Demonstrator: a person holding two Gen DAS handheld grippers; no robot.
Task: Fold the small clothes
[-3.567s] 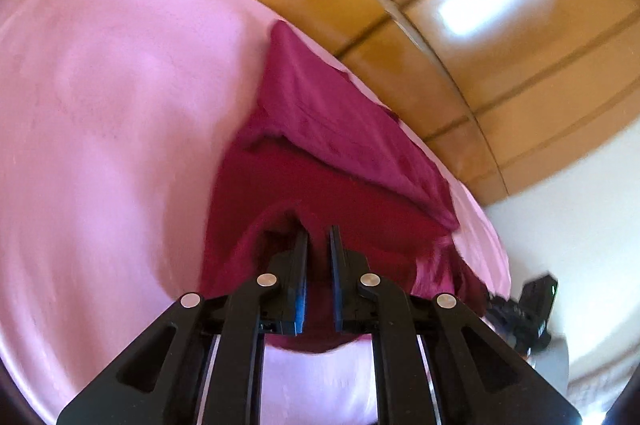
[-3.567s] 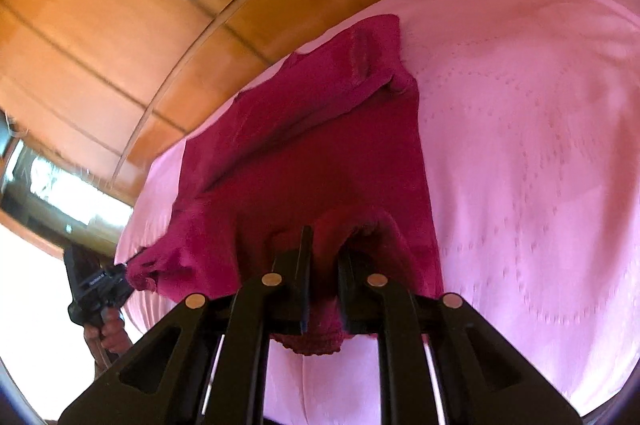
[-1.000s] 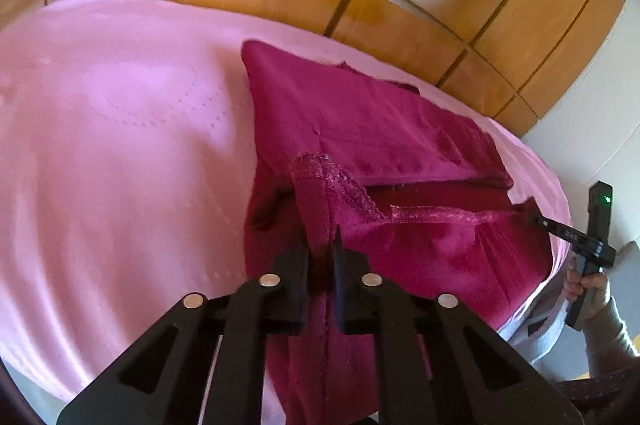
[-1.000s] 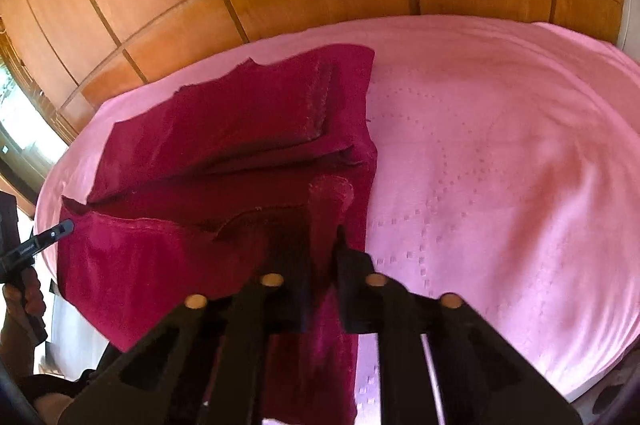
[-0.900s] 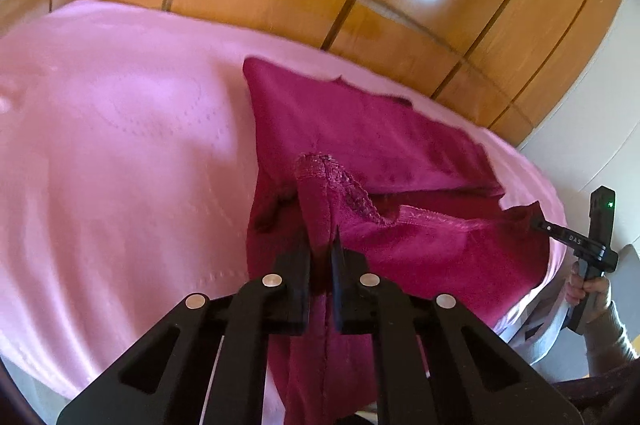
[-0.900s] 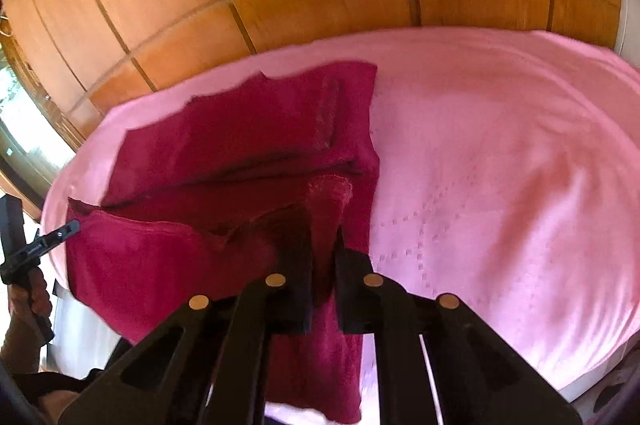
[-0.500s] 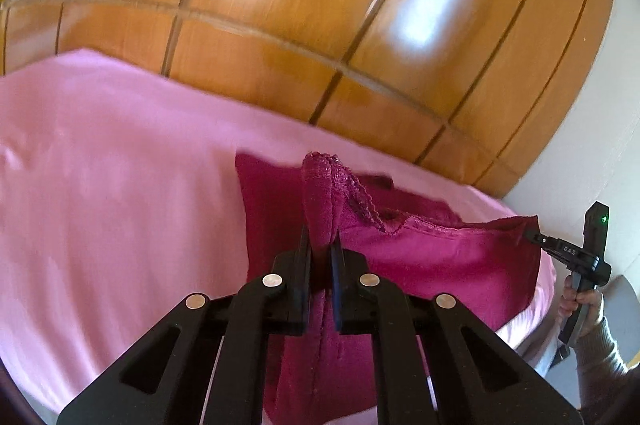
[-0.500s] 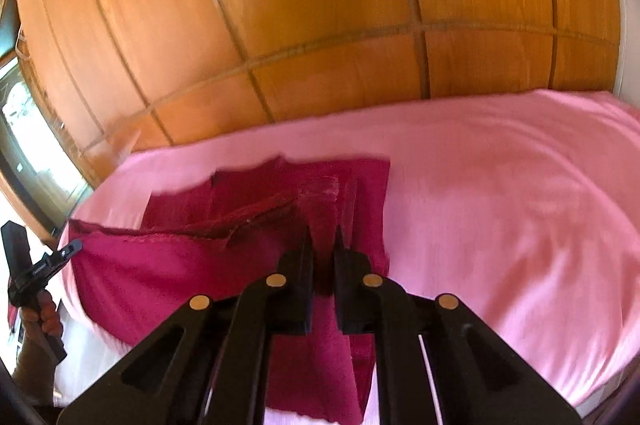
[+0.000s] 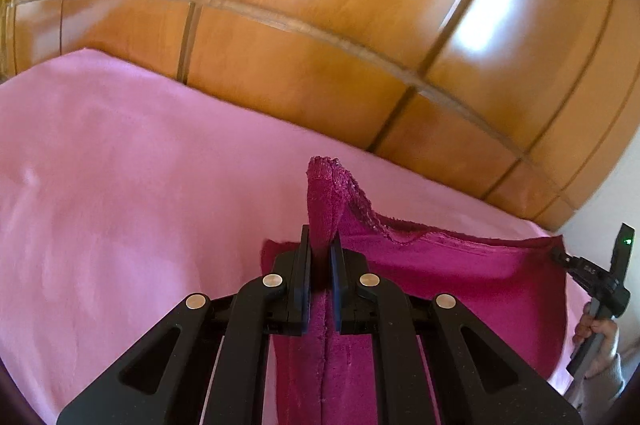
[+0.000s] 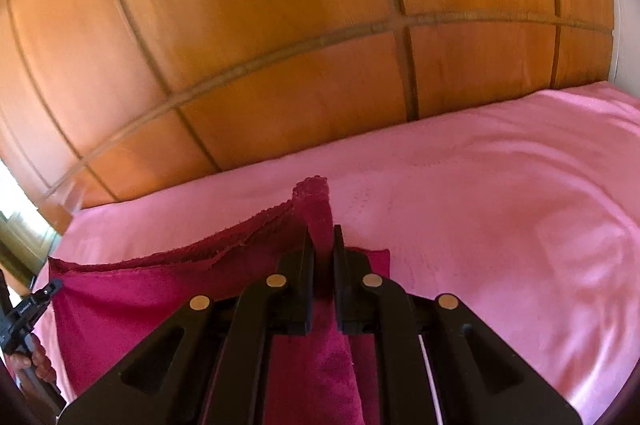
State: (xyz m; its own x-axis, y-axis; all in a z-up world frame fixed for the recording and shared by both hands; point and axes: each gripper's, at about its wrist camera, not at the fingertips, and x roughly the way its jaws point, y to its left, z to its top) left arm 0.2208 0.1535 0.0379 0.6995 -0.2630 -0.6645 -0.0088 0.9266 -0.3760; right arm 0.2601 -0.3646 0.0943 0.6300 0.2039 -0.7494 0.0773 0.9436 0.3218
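Observation:
A dark red fabric garment [image 9: 460, 277] is stretched between my two grippers above a pink bedspread [image 9: 120, 205]. My left gripper [image 9: 320, 245] is shut on one corner, whose frayed tip stands up between the jaws. My right gripper [image 10: 322, 237] is shut on the opposite corner of the same garment [image 10: 160, 289]. In the left wrist view the right gripper [image 9: 560, 255] appears at the far right edge, pinching the cloth's far corner. In the right wrist view the left gripper [image 10: 52, 287] shows at the far left. The garment's lower part hangs hidden behind my jaws.
A wooden panelled wall [image 9: 360, 45] rises right behind the bed. The pink bedspread [image 10: 500, 205] spreads wide to the right in the right wrist view. A person's hand [image 9: 596, 333] holds the right gripper's handle. A white wall [image 9: 616, 193] stands at the far right.
Both grippers have carried the garment's near edge up and toward the wall. The folded part that lay flat on the bed is now mostly hidden behind the lifted edge.

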